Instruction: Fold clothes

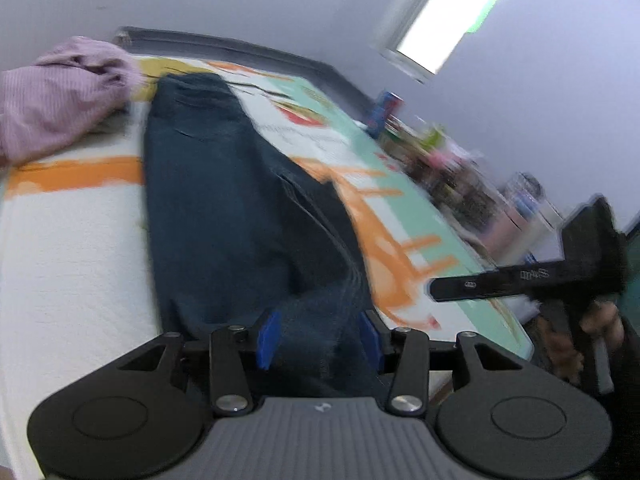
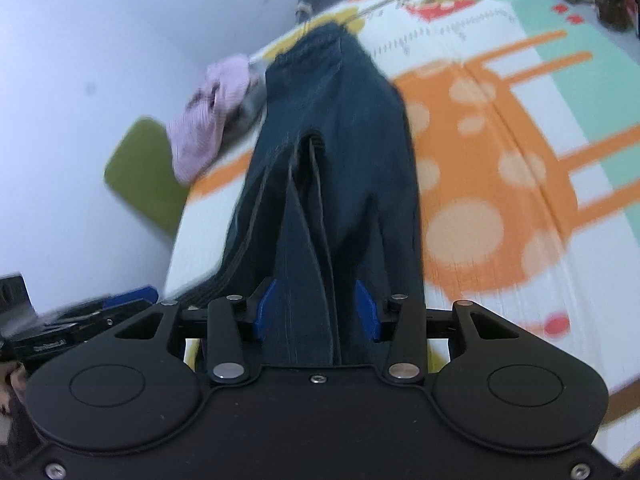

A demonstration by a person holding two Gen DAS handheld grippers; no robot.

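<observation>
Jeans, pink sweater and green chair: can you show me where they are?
Jeans (image 2: 344, 128): right wrist view, on the upper part below the waistband.
Pink sweater (image 1: 60, 96): left wrist view, on the middle of the crumpled heap.
Green chair (image 2: 144, 176): right wrist view, on its flat green surface.

Left gripper (image 1: 320, 338): black linkage arms, silver pivot screws, blue pads (image 1: 269, 338), ribbed grey housing between two round black discs. Right gripper (image 2: 316, 310): same black linkage and blue pads (image 2: 265, 310), smooth black housing, small centre screw, corner screws. White lettering on one finger's side.
</observation>
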